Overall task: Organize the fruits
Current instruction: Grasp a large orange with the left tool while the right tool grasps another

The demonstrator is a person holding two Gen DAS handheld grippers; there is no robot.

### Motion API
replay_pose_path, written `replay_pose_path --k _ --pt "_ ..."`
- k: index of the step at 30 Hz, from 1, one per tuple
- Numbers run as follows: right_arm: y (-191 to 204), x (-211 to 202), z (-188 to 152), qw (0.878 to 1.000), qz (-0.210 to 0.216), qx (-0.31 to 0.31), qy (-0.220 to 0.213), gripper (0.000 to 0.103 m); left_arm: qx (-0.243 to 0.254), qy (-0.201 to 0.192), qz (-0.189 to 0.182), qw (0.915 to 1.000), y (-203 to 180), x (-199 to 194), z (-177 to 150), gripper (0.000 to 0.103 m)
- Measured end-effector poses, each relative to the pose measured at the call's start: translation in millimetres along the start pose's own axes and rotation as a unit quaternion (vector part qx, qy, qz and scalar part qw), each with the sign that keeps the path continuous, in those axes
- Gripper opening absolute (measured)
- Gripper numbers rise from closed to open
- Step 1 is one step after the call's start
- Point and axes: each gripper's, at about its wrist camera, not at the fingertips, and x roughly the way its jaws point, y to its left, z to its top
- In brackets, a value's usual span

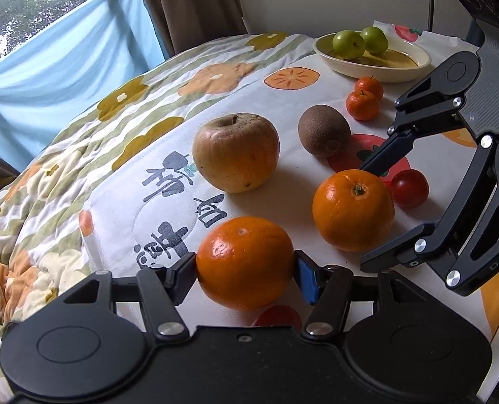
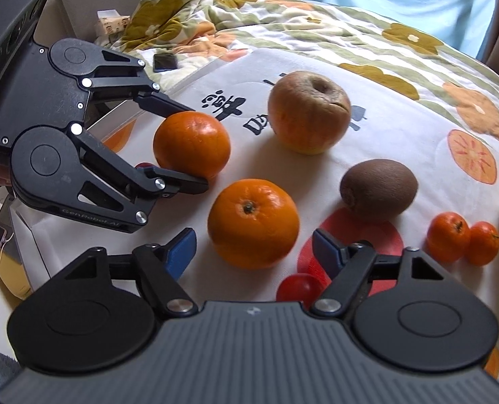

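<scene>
My left gripper is shut on an orange that rests on the white printed cloth; the same orange shows between its fingers in the right wrist view. My right gripper is open, its blue pads on either side of a second orange, apart from it. That orange lies beside a cherry tomato. A wrinkled apple, a kiwi and two mandarins lie further on.
A cream bowl with two green apples stands at the far right of the cloth. The flowered quilt falls away to the left. A phone lies on the quilt.
</scene>
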Motion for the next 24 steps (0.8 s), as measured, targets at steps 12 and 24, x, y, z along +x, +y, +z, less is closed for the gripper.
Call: replay_pose_path --k 12,24 --pt "-2 -8 -1 1.000 0.004 0.009 -0.018 0.074 -0.025 -0.010 0.022 0.9994 3 -13 7 0.065" --pt "-14 -54 -6 0.998 -0.001 0.035 -0.052 0.073 -0.084 -0.015 0.070 0.9939 -9 -54 13 0.065"
